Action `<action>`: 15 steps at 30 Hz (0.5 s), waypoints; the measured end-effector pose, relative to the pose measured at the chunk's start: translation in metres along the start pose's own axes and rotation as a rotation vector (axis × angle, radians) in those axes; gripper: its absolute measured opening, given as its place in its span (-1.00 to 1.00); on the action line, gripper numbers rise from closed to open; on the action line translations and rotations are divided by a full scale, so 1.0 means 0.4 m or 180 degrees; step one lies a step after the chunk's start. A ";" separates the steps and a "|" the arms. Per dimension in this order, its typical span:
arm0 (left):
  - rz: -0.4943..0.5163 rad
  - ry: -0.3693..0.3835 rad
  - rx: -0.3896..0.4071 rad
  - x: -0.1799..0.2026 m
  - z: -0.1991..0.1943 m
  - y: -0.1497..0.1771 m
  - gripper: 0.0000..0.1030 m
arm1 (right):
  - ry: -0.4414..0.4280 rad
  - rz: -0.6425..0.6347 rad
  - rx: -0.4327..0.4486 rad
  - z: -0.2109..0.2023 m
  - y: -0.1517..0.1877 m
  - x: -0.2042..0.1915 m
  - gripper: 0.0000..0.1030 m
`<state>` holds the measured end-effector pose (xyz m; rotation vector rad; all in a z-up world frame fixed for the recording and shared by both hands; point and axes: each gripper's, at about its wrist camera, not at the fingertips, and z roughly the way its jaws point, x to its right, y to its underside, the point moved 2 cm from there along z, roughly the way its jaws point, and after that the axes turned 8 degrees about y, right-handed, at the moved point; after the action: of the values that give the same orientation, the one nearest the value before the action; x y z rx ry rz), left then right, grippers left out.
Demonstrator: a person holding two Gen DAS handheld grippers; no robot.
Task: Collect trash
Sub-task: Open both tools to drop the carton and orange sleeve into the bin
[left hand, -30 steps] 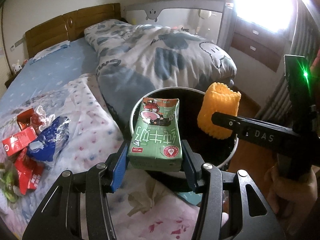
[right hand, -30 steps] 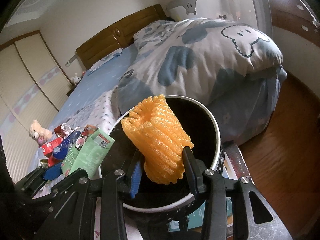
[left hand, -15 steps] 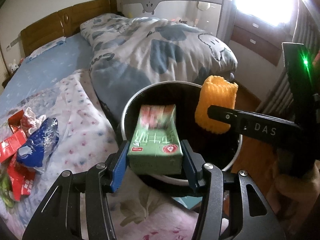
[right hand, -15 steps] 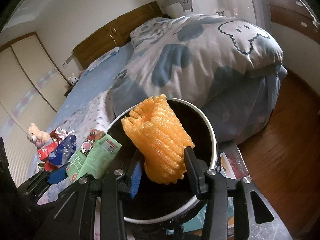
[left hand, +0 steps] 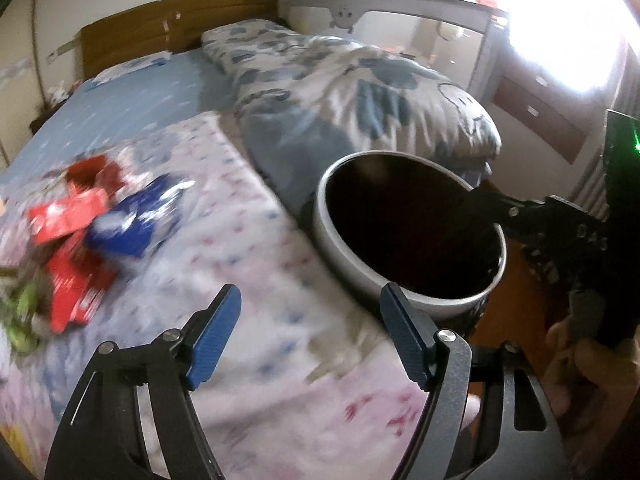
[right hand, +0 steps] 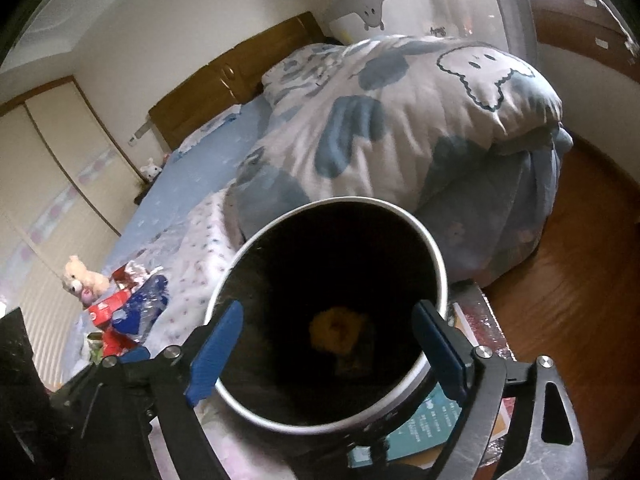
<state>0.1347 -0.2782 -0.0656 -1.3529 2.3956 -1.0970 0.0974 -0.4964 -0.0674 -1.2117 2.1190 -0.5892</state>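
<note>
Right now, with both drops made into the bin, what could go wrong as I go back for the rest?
1. The left gripper, whose fingers have just opened, hangs close to the bin rim; a careless swing might tip it.
2. The red and blue wrappers lie in a loose heap on the bed; one grab may scatter them.
3. The left view is blurred, so aiming could be off.

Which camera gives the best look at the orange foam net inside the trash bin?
The right wrist view: it looks straight down into the trash bin, where the orange foam net lies at the dim bottom. The left wrist view catches the bin from the side, so its inside is only black and the net is hidden.
</note>
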 end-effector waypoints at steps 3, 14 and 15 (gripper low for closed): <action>-0.0128 -0.0056 0.0031 -0.041 -0.038 0.034 0.44 | -0.0047 -0.0024 0.0051 -0.016 0.016 -0.026 0.77; -0.0464 -0.0286 0.0148 -0.181 -0.159 0.132 0.46 | -0.0301 -0.0195 0.0029 -0.044 0.099 -0.166 0.82; -0.0507 -0.0316 0.0161 -0.197 -0.174 0.143 0.46 | -0.0315 -0.0220 0.0025 -0.045 0.108 -0.179 0.82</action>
<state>0.1081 -0.1615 -0.0697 -1.5646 2.2079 -1.0925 0.0865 -0.4119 -0.0615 -1.2876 1.9978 -0.5559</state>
